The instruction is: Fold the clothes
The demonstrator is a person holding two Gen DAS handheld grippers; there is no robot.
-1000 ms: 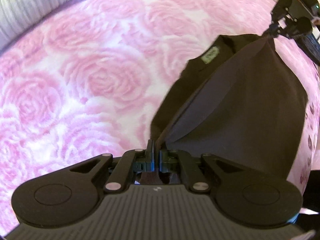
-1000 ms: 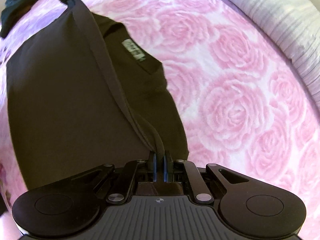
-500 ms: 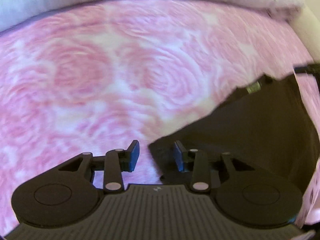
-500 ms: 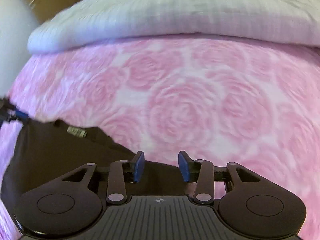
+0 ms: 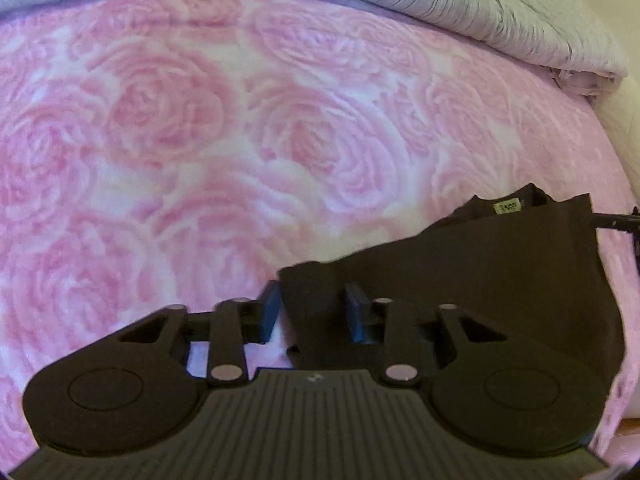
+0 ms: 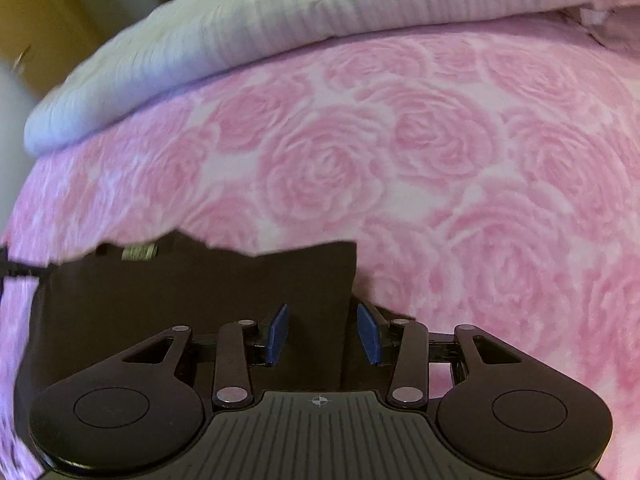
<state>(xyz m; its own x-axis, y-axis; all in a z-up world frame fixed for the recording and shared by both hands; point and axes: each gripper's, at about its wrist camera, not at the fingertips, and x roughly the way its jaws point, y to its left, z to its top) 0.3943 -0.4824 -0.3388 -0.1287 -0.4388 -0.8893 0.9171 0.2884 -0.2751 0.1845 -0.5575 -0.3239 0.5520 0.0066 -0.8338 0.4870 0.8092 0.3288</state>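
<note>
Left gripper (image 5: 313, 311) jaws closing, right gripper (image 6: 322, 333) jaws released, dark garment (image 5: 500, 280) corners between, label unreadable

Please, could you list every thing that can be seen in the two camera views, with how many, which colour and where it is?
dark garment: one, dark brown or black, lying on the blanket, near both grippers
label: one, pale green, at the garment's far edge
rose blanket: one, pink and white, covering the bed
striped bedding: one, pale grey, bunched along the far side
left gripper: one, black with blue pads, jaws closing, a garment corner between them, pads not pressing
right gripper: one, black with blue pads, jaws apart, a garment corner between them
</note>
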